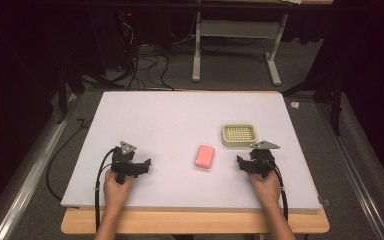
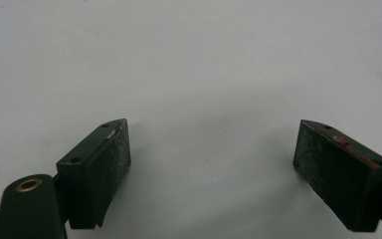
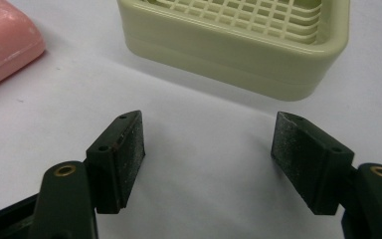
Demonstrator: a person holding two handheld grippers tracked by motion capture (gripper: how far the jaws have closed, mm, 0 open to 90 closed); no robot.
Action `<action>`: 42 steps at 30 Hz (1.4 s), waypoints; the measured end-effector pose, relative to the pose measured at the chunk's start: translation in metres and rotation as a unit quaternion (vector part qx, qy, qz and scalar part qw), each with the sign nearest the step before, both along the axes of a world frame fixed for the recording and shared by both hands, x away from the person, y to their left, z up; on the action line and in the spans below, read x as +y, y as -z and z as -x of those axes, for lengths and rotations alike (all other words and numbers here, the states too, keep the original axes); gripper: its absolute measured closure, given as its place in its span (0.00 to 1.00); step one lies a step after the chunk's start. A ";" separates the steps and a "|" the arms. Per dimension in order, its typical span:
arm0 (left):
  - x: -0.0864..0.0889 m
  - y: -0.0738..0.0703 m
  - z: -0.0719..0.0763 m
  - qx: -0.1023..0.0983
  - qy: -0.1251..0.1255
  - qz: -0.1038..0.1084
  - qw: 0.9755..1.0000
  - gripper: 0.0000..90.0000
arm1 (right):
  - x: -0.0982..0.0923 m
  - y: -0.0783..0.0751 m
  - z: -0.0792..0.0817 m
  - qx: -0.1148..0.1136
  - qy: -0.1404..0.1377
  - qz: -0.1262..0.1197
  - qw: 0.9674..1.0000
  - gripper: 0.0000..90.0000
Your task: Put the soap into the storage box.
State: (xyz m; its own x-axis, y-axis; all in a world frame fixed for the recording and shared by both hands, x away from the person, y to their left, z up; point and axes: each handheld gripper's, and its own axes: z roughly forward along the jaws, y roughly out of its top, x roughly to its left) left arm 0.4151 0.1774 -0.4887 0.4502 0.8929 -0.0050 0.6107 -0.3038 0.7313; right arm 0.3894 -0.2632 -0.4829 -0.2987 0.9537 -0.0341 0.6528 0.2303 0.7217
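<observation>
- Low in the high view, the left gripper sits lower left on the white mat, jaws apart with nothing between them; its own view shows bare mat. It looks parked, waiting.
- The right gripper sits lower right, jaws apart and holding nothing, touching neither object. In its view the jaws point at the dish, seemingly readying a reach.
- The pink soap lies flat at centre, between the grippers, apart from both.
- The cream dish stands farther up, right of centre, near the soap, grid up and unfilled, likely meant to take it.
</observation>
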 end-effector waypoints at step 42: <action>0.000 0.000 0.000 0.000 0.000 0.001 1.000 0.17 | 0.050 -0.024 0.008 0.003 -0.106 -0.008 0.994 0.14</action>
State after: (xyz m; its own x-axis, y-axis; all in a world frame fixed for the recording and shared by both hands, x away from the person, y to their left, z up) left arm 0.4153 0.1774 -0.4888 0.4496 0.8932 -0.0070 0.6104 -0.3015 0.7325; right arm 0.3817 -0.2133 -0.4593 -0.4927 0.8700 -0.0175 0.5953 0.3517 0.7225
